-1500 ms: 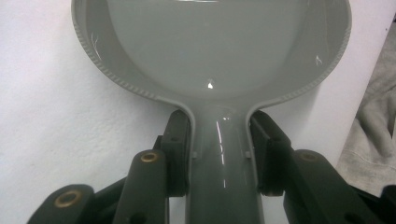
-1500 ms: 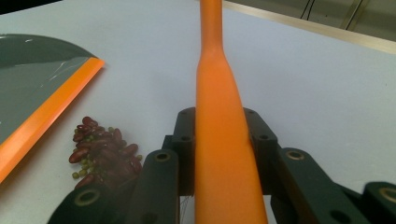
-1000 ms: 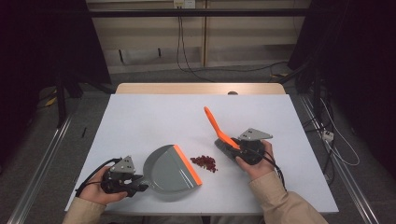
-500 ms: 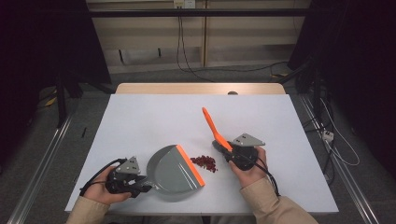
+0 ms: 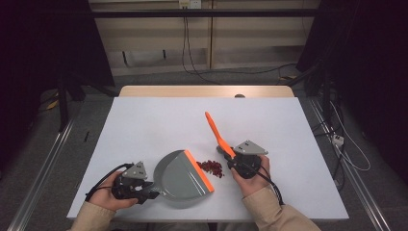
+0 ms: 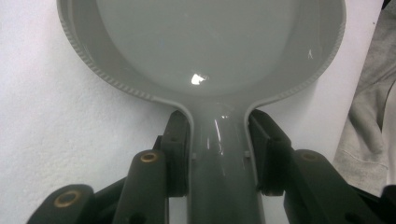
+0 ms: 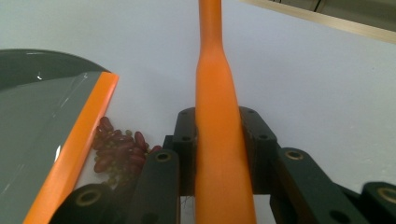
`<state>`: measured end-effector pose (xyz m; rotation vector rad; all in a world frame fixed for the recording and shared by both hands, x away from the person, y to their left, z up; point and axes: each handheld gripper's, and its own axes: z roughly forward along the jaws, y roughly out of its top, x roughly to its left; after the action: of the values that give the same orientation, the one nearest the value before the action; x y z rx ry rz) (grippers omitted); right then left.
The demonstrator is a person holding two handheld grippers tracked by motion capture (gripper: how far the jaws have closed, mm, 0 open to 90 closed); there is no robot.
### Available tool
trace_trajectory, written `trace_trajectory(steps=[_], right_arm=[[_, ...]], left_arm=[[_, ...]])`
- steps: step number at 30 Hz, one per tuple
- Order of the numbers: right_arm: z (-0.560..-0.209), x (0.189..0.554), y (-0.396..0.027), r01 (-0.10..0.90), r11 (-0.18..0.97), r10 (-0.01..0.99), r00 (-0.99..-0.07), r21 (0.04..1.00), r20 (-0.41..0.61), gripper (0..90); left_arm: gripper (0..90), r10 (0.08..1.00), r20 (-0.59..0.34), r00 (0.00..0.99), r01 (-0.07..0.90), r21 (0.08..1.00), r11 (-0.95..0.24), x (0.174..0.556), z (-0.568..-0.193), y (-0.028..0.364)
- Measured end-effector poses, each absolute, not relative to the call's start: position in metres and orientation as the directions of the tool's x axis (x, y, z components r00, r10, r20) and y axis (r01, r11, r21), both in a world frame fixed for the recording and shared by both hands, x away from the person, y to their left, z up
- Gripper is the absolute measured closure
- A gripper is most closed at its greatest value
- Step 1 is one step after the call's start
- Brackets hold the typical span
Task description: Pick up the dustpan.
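Sweeping red beans toward a grey dustpan on a white table, one tool in each gripper.

High view: the left gripper (image 5: 150, 188) clamps the handle of the grey dustpan (image 5: 180, 178), which lies flat near the table's (image 5: 144, 120) front edge with its orange lip (image 5: 198, 169) facing the small pile of red beans (image 5: 211, 167) just beside it; the right gripper (image 5: 230, 161) grips an orange brush handle (image 5: 216, 132) that slants up and away, right beside the beans. Left gripper view: both pads (image 6: 180, 149) press the dustpan's (image 6: 210, 51) narrow neck. Right gripper view: the jaws are closed on the orange handle (image 7: 217, 121); the beans (image 7: 119, 151) lie against the pan's orange lip (image 7: 77, 154).
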<state>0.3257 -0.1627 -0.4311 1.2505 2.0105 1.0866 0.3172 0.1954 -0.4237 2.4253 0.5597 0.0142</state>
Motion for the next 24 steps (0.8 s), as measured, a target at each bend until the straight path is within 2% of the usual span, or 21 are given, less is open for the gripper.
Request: trace_trajectory(steps=[24], right_arm=[[-0.434,0.318,-0.142,0.456,0.231,0.902,-0.431,0.86,-0.014,71.1]], left_arm=[[62.7,0.378,-0.132,0.916,0.38,0.582,-0.719,0.317,-0.423,0.187]])
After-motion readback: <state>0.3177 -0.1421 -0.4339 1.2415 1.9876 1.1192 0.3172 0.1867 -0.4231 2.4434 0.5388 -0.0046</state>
